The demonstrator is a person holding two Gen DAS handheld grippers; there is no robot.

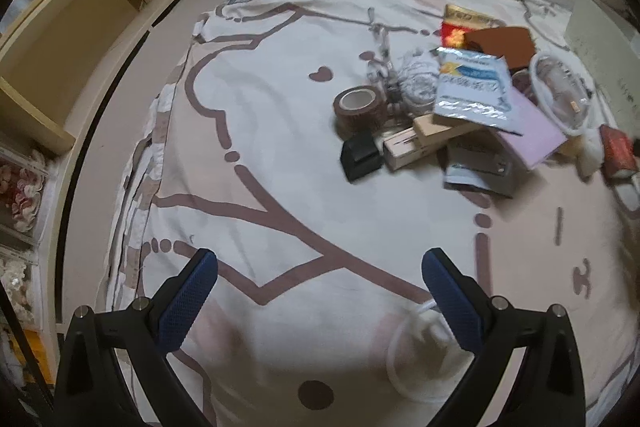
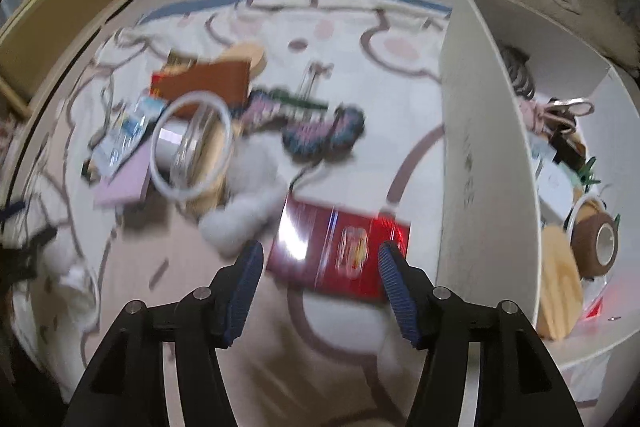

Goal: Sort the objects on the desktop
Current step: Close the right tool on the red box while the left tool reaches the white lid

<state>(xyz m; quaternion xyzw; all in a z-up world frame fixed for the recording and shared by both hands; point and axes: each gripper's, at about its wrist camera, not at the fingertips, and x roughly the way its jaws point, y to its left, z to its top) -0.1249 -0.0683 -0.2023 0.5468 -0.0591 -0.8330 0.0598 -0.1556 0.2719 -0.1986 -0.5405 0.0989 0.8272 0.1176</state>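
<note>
Hovering my right claw [image 2: 320, 257], jaws apart, empty, over red box [image 2: 340, 247] near blanket's [image 2: 360, 11] bin-side edge; long axis crosswise; left claw [image 1: 320, 267] apart, farther.

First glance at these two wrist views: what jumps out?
The jumbled pile of packets, boxes and a brown tape roll on the cartoon-print sheet. In the right wrist view, a glossy red box lies just beyond the open right gripper, beside a white bin already holding items.
</note>
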